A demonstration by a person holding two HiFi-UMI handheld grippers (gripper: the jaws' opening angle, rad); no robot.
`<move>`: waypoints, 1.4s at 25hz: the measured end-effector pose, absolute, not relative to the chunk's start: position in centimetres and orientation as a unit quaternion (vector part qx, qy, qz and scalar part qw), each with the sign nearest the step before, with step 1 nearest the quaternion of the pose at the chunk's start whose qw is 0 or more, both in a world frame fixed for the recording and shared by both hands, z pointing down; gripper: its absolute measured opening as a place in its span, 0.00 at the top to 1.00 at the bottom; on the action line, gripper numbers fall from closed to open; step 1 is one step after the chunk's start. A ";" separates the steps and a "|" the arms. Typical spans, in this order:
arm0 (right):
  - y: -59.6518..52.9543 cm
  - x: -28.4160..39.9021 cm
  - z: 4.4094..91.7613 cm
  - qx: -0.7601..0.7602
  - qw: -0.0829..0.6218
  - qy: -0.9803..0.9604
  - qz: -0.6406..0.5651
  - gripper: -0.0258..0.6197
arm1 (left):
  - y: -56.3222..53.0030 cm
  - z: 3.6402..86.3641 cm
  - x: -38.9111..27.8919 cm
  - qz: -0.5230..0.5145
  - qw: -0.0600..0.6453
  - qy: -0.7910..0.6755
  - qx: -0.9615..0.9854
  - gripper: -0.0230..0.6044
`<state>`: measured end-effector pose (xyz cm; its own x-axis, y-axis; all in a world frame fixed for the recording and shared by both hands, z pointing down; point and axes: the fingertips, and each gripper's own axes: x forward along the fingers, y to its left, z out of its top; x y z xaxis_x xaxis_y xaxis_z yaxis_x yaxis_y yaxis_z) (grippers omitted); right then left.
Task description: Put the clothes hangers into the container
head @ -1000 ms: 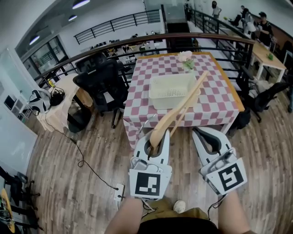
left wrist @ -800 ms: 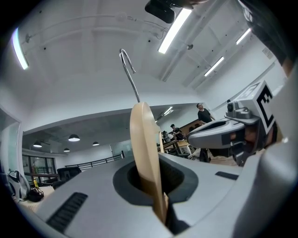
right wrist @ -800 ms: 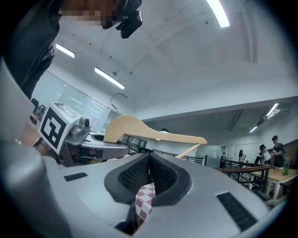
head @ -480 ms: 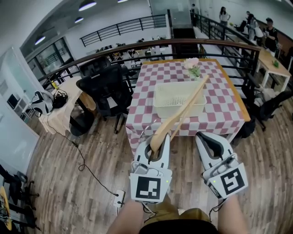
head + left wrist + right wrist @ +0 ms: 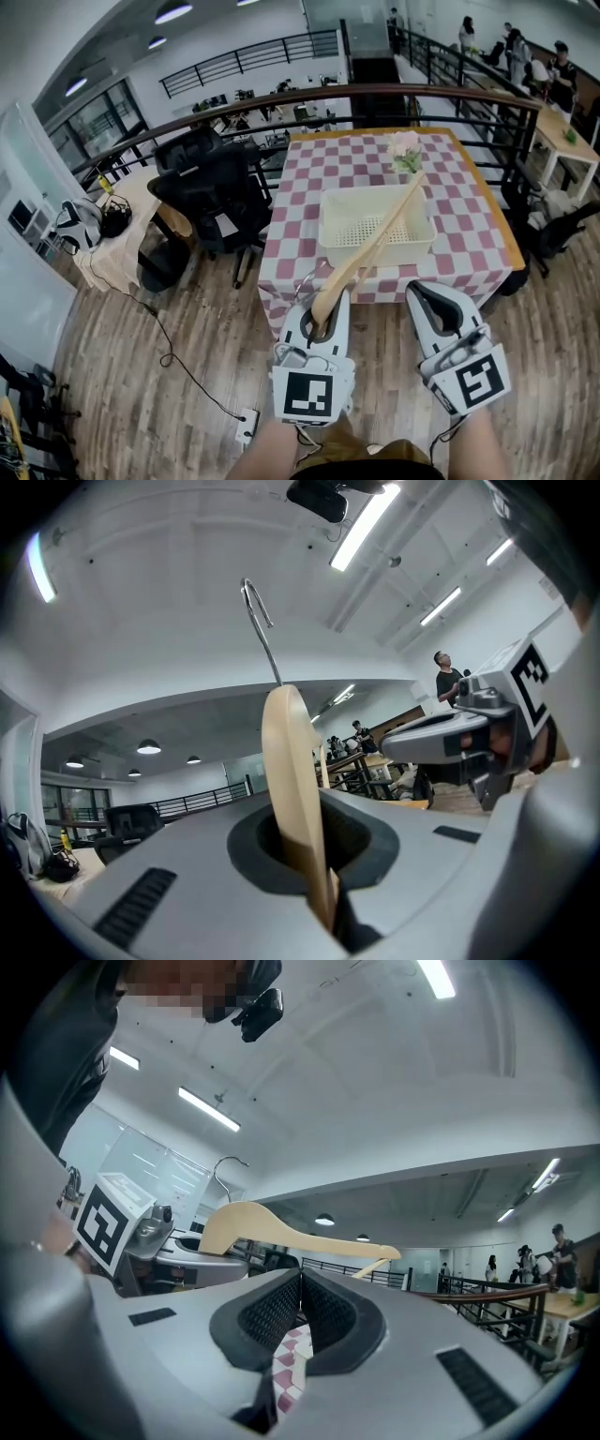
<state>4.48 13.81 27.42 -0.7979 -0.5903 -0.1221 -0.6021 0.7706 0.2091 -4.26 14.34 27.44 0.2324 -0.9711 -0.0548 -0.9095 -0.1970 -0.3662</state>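
Two hand-held grippers, grey plastic with marker cubes, are held over a wood-plank floor (image 5: 141, 375) at the near side of a table (image 5: 300, 225). The table wears a pink-and-white checked cloth.

The left gripper (image 5: 324, 305) is clamped on a wooden hanger (image 5: 375, 244). Its jaws are pressed tight against one end of the hanger's pale, smooth, gently curved body. In the left gripper view the flat wooden blade (image 5: 291, 780) rises edge-on out of the dark padded notch of the left gripper (image 5: 309, 813). A thin bent wire hook (image 5: 258, 621) stands above it against the white ceiling. From the head view the hanger slants up and to the far right, held in the air. Its far end lines up with a container (image 5: 412, 248) on the table.

The container is a shallow, rectangular, cream plastic basket with rounded corners and a perforated base. It sits near the middle of the checked cloth. A small bunch of pale flowers (image 5: 405, 150) stands just beyond it.

The right gripper (image 5: 427, 292) is level with the left one and to its right. In the right gripper view the ribbed black pads (image 5: 272, 1312) of the right gripper (image 5: 298, 1283) meet at their tips and grip nothing. Past them, the hanger (image 5: 281, 1227) shows side-on as a long arched shape.

A black mesh office chair (image 5: 211, 187) stands left of the table.
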 end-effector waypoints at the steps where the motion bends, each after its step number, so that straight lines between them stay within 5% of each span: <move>1: 13.0 4.1 27.4 -0.319 0.025 0.940 0.119 0.91 | 13.6 27.4 -4.7 -0.092 0.163 0.611 -0.769 0.95; 35: 1.5 -1.6 30.2 -0.312 -0.036 0.943 0.108 0.91 | 1.5 30.7 -9.9 -0.129 0.151 0.575 -0.794 0.95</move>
